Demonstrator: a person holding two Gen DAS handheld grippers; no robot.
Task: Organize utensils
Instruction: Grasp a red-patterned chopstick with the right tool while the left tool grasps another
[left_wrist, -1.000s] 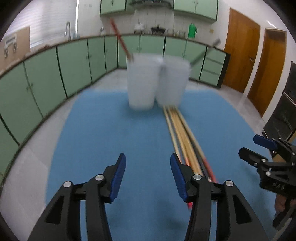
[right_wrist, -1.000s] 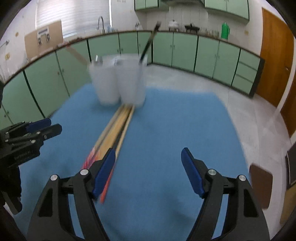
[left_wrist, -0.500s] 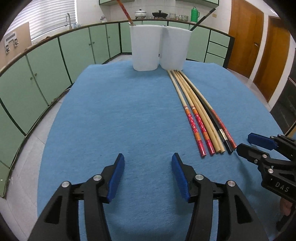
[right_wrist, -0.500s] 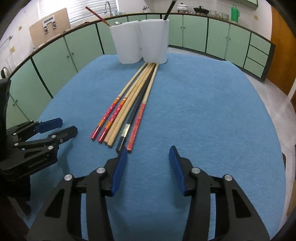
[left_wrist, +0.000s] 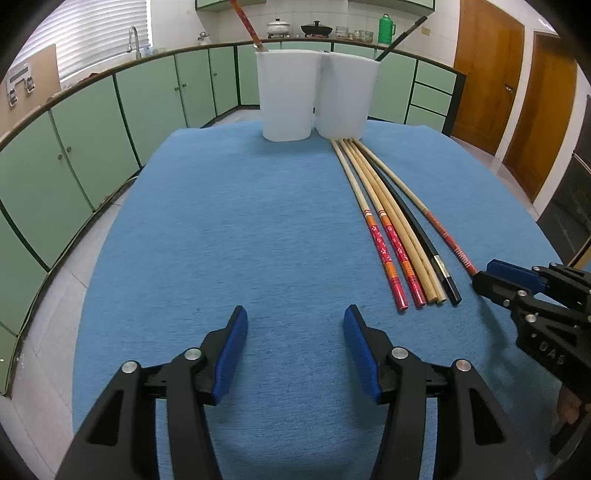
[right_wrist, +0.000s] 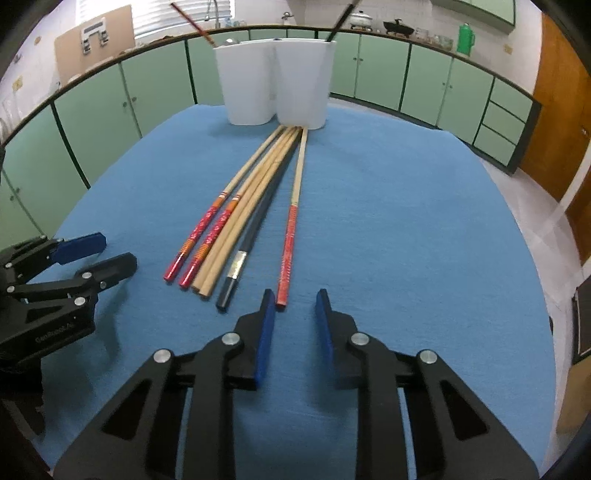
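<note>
Several chopsticks lie side by side on the blue cloth (left_wrist: 221, 229), pointing at two white cups (left_wrist: 286, 96) (right_wrist: 303, 85). There are two red-patterned ones (right_wrist: 207, 232), two plain bamboo ones (right_wrist: 236, 236), a black one (right_wrist: 251, 236) and a red-ended one (right_wrist: 288, 251) a little apart. My right gripper (right_wrist: 294, 299) is closing, and the near end of the red-ended chopstick sits just inside its left fingertip (right_wrist: 267, 306), with the pads not pressing it. Left of the bundle my left gripper (left_wrist: 295, 317) stands open over bare cloth. Each cup holds one upright chopstick.
Green kitchen cabinets (left_wrist: 92, 129) ring the table, with wooden doors (left_wrist: 487, 74) at the far right. The cloth's edges drop to a tiled floor (left_wrist: 48, 314). The left gripper (right_wrist: 114, 253) shows in the right wrist view, and the right gripper (left_wrist: 484, 275) in the left wrist view.
Both grippers came down toward the cloth, then held. The right jaws narrowed a lot. The red-ended chopstick's near end now lies apart from the black one.
</note>
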